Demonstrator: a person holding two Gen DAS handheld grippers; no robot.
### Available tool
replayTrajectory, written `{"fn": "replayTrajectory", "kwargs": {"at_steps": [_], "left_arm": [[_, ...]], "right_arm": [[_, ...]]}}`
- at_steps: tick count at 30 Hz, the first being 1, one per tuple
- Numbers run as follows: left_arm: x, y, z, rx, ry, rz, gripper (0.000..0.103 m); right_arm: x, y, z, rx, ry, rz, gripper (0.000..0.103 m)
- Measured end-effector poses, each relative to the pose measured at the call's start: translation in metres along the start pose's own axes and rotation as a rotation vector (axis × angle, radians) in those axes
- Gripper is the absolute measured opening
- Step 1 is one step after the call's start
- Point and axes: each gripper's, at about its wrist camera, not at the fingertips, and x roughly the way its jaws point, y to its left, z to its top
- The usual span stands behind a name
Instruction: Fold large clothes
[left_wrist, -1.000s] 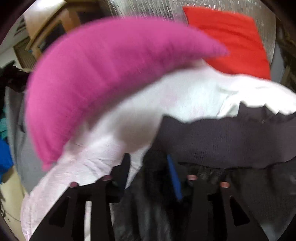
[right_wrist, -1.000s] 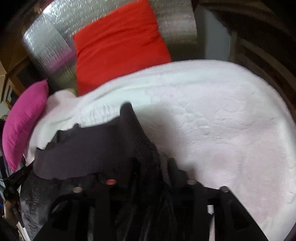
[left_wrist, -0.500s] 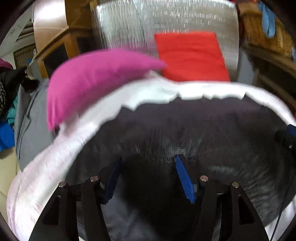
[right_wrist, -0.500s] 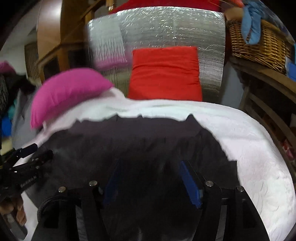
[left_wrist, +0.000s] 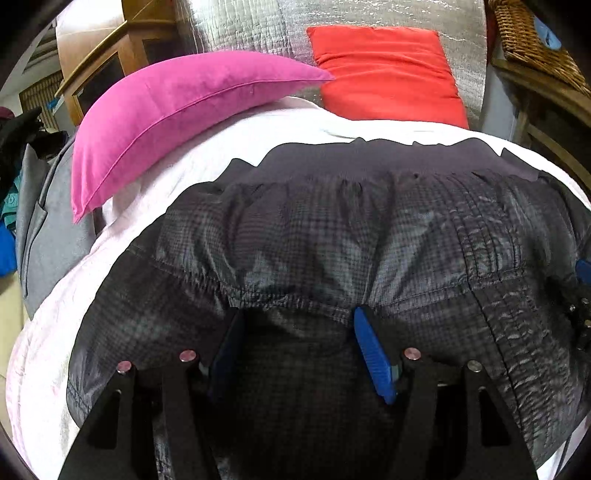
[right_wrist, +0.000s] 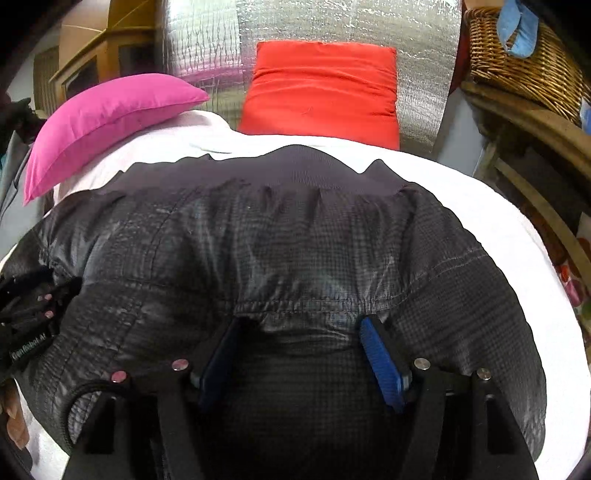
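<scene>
Nearest each lens, the black linkage bars and silver pivot pins of the left gripper (left_wrist: 297, 317) and the right gripper (right_wrist: 299, 325) frame a wide gap between ribbed blue fingers (left_wrist: 371, 354); both sets of jaws stand wide apart with nothing clamped, their tips resting at a puckered seam of the dark jacket (left_wrist: 332, 240). The jacket, a thin, shiny, grid-patterned fabric with stitched quilting lines, lies spread beneath and ahead of both grippers; its near portion is hidden under the gripper frames and cut off by the lower edge of each view. Beyond the fingertips, gathered fabric meets a matte ribbed knit band (right_wrist: 295, 166) that forms the jacket's far edge. In the left wrist view the right gripper shows only as a dark fragment with a blue tip at the right margin; in the right wrist view the left gripper appears at the left margin, partly cut off. The jacket rests on a pale, soft-textured blanket (right_wrist: 498, 221). Farther ahead and to the left lies a plump magenta cushion (left_wrist: 177, 110), and straight ahead a red cushion (right_wrist: 321, 88) leans on a crinkled silver foil panel (right_wrist: 417, 55). Far right, a woven wicker basket (right_wrist: 517, 59) is partly cropped.
</scene>
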Motion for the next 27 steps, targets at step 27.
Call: {"fn": "replayTrajectory", "kwargs": {"at_steps": [27], "left_arm": [[-0.05, 0.075, -0.023, -0.095, -0.026, -0.049, 0.066]], "right_arm": [[-0.065, -0.044, -0.032, 0.077, -0.047, 0.081, 0.08]]}}
